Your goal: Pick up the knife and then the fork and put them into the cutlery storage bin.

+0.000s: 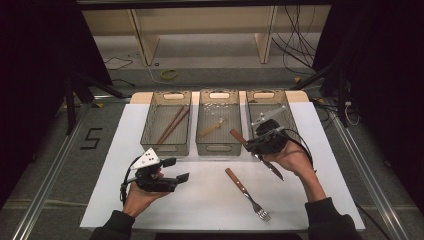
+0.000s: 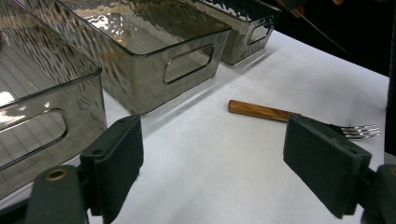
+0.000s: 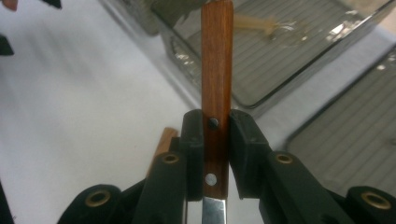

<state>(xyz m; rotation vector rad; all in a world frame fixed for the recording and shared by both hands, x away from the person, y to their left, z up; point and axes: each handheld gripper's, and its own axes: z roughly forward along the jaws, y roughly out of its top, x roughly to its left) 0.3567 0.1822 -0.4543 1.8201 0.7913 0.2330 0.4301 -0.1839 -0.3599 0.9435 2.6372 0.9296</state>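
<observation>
Knife's up off the worktop, fork isn't

Right gripper [image 1: 252, 146] has its jaws clamped on the knife [image 1: 260, 155] by its wooden handle, near the right bin [image 1: 295, 125]. Left gripper [image 1: 176, 170] hangs wide open, holding nothing; fork [image 1: 247, 192] lies near-centre.

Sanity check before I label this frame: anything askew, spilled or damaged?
Nothing stands out. The right gripper is shut on the knife by its wooden handle; the fork lies flat on the white table; the three bins sit in a straight row, with chopsticks in the left bin.
</observation>
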